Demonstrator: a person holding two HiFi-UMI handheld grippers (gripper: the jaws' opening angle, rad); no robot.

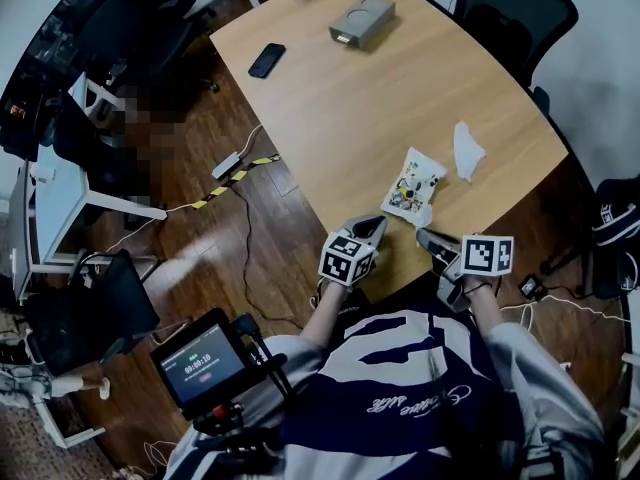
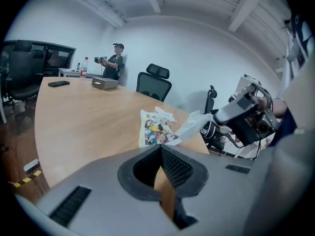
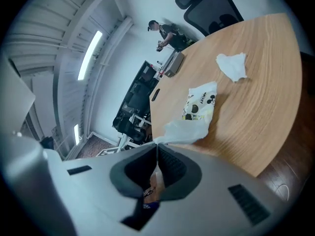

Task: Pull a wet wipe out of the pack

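The wet wipe pack (image 1: 411, 184), white with cartoon print, lies flat near the table's front edge. My right gripper (image 1: 425, 236) is shut on a white wipe (image 3: 184, 130) that stretches from its jaw tips back to the pack (image 3: 199, 103). In the left gripper view the same wipe (image 2: 194, 122) runs from the pack (image 2: 156, 128) to the right gripper (image 2: 243, 116). My left gripper (image 1: 372, 224) hovers just in front of the pack; its jaws meet at the tips (image 2: 160, 148) with nothing between them.
A loose crumpled wipe (image 1: 466, 151) lies to the right of the pack. Farther back on the table (image 1: 340, 118) are a black phone (image 1: 267, 59) and a grey box (image 1: 362, 20). An office chair (image 1: 510, 8) stands behind. A person (image 2: 116, 60) stands at the far end.
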